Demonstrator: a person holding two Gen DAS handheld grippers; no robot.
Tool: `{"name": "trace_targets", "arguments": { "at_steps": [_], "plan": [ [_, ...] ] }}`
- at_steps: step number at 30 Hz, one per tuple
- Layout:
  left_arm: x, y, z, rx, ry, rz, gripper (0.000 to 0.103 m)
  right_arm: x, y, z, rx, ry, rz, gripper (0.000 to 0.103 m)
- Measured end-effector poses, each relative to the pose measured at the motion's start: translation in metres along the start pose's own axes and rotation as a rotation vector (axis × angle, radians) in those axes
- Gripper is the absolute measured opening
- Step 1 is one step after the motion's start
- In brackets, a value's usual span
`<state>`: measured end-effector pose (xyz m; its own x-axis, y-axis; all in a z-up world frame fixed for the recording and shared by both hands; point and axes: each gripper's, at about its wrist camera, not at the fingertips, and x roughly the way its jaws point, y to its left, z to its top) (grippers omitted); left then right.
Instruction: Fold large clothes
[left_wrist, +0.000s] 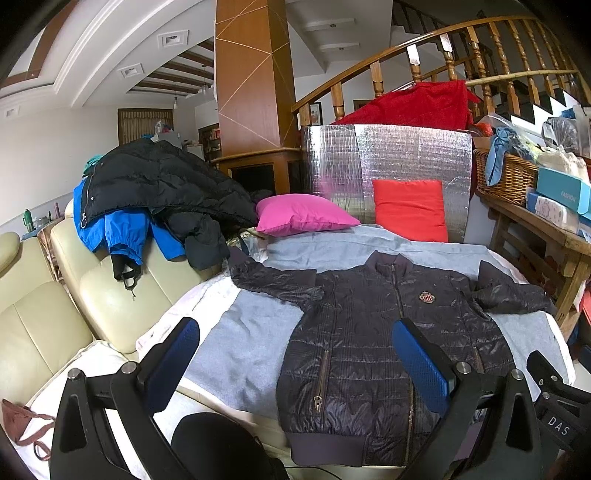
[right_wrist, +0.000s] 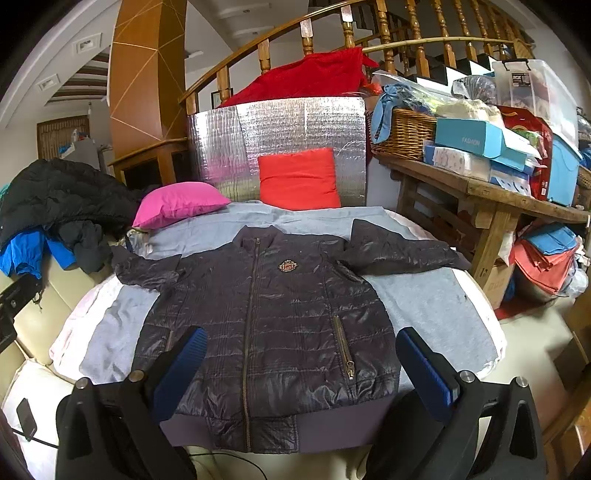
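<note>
A dark quilted zip jacket (left_wrist: 373, 343) (right_wrist: 266, 325) lies flat, front up, on a grey cloth (left_wrist: 251, 343) (right_wrist: 436, 306), with both sleeves spread out sideways. Its hem faces me. My left gripper (left_wrist: 299, 332) is open and empty, held above the jacket's lower left part. My right gripper (right_wrist: 303, 343) is open and empty, held above the jacket's hem. Neither touches the jacket. The right gripper's black body shows at the right edge of the left wrist view.
A pink pillow (left_wrist: 303, 214) and a red pillow (left_wrist: 410, 206) sit behind the jacket against a silver foil panel (right_wrist: 280, 129). A pile of black and blue coats (left_wrist: 155, 192) lies on the cream sofa (left_wrist: 110, 295) at left. A cluttered wooden table (right_wrist: 480, 188) stands at right.
</note>
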<state>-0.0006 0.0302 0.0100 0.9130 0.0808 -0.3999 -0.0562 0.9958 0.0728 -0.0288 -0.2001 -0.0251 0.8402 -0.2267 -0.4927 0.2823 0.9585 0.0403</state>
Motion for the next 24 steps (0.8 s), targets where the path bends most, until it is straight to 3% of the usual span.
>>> {"name": "trace_targets", "arguments": {
  "at_steps": [24],
  "plan": [
    [0.0036, 0.0018, -0.0017, -0.002, 0.012, -0.003, 0.103, 0.0051, 0.003, -0.003, -0.004, 0.019, 0.005, 0.103]
  ]
}}
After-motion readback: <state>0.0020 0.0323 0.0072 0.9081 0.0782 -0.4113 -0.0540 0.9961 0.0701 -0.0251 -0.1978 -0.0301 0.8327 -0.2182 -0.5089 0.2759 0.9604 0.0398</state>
